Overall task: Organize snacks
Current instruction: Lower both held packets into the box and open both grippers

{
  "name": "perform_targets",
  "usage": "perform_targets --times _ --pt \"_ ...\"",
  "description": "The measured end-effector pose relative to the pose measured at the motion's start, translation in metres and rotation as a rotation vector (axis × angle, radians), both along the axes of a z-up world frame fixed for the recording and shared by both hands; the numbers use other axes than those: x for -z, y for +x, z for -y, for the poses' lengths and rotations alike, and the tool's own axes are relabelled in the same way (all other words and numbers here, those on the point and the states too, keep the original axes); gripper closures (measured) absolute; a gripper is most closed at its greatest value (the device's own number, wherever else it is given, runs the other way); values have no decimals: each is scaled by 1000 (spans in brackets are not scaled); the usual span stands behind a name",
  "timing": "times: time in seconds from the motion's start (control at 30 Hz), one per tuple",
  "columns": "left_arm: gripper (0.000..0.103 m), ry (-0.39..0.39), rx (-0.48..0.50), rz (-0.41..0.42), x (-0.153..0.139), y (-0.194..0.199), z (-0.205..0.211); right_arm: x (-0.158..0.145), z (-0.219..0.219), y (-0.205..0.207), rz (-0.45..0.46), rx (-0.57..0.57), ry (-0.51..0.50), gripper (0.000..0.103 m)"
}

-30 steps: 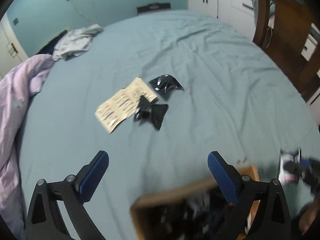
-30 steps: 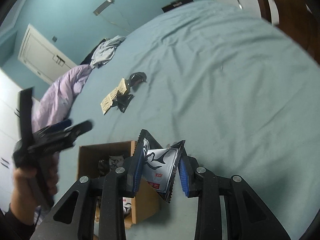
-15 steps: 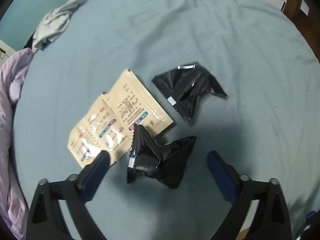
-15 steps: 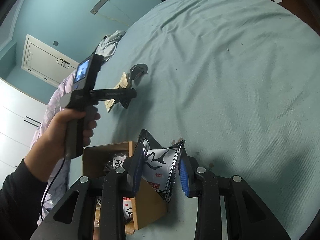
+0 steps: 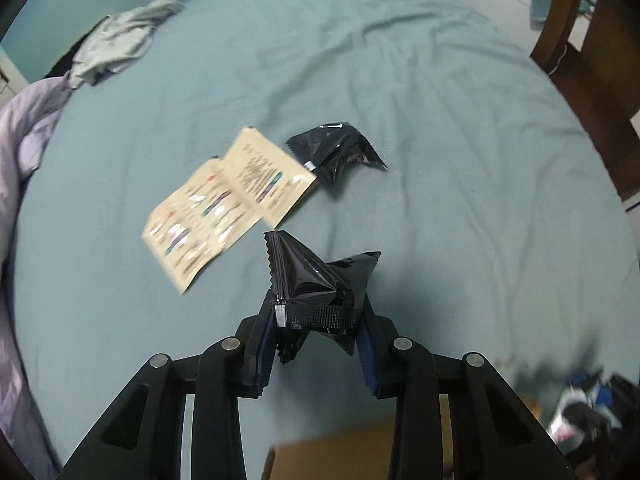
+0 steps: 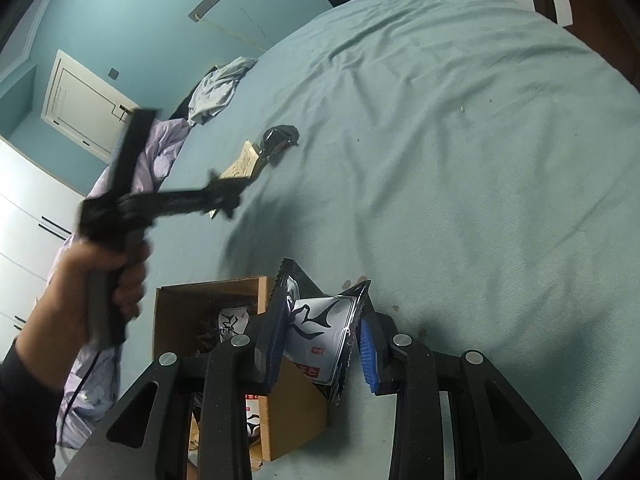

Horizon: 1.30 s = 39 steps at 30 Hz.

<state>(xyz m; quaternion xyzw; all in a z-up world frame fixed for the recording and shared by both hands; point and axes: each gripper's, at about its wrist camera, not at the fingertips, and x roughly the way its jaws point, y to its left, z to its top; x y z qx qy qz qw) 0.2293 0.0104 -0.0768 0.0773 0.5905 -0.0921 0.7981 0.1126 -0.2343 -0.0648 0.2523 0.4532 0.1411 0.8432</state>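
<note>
My left gripper (image 5: 318, 316) is shut on a crumpled black snack packet (image 5: 316, 280) and holds it above the teal bed. Two beige sachets (image 5: 224, 204) and another black packet (image 5: 336, 152) lie on the bed beyond it. My right gripper (image 6: 322, 332) is shut on a black-and-white snack packet (image 6: 320, 328) just right of an open cardboard box (image 6: 208, 312) with several packets inside. The left gripper (image 6: 224, 196) shows blurred in the right wrist view, over the beige sachets (image 6: 244, 164). The box edge (image 5: 332, 456) shows at the bottom of the left wrist view.
A lilac duvet (image 5: 20, 152) lies along the bed's left side, with grey clothes (image 5: 116, 44) at the far left corner. A wooden chair (image 5: 592, 48) stands off the right side. White cupboards (image 6: 24, 240) and a door (image 6: 80, 104) line the left wall.
My left gripper moved out to the loose packets, closed on the nearer black packet and lifted it back toward the box. My right gripper stayed put, holding its packet.
</note>
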Motion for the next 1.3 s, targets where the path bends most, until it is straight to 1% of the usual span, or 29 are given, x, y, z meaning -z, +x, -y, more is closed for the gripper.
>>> perform_targets --times 0.13,0.17,0.23,0.3,0.4,0.5,0.57,0.6,0.67,0.77,0.87,0.9,0.97,1.07,1.1,1.13,1.2,1.3 --pt "69 -32 -12 62 -38 -54 -15 -10 -3 -10 36 3 -14 73" --pt "69 -34 -11 72 -46 -61 -16 -12 -4 -12 45 2 -18 73" --pt "69 -46 -7 102 -58 -89 -21 -19 -6 -19 70 0 -28 73" --pt "69 -68 -15 117 -66 -104 -26 -24 -9 -26 95 -4 -43 73" --pt "69 -107 -42 139 -74 -140 -35 -28 -12 -39 118 -5 -62 73" --pt "69 -146 -61 164 -70 -166 -37 -27 -14 -51 118 -5 -60 73" --pt "69 -158 -66 195 -64 -179 -36 -27 -15 -56 112 -7 -58 73" --pt "69 -160 -69 193 -61 -181 -36 -28 -14 -59 113 -7 -64 73" --pt "68 -182 -73 185 -57 -182 -37 -30 -17 -60 116 -12 -82 73" --pt "68 -171 -56 199 -53 -180 -35 -32 -25 -61 129 -25 -122 73" --pt "68 -215 -51 179 -43 -176 -33 -32 -33 -58 137 -46 -151 73" --pt "67 -216 -47 168 -38 -174 -31 -32 -35 -57 132 -52 -145 73" --pt "65 -193 -35 163 -32 -172 -25 -30 -39 -54 129 -61 -139 73" --pt "58 -173 -41 173 -30 -168 -22 -28 -46 -49 131 -78 -145 73" --pt "50 -172 -49 178 -31 -167 -22 -27 -47 -48 131 -81 -146 73" --pt "40 -175 -55 186 -33 -167 -23 -26 -49 -46 130 -86 -146 73" --pt "27 -175 -73 210 -37 -167 -27 -23 -51 -43 125 -90 -145 73" --pt "23 -161 -109 244 -46 -167 -33 -20 -54 -39 119 -92 -143 73"
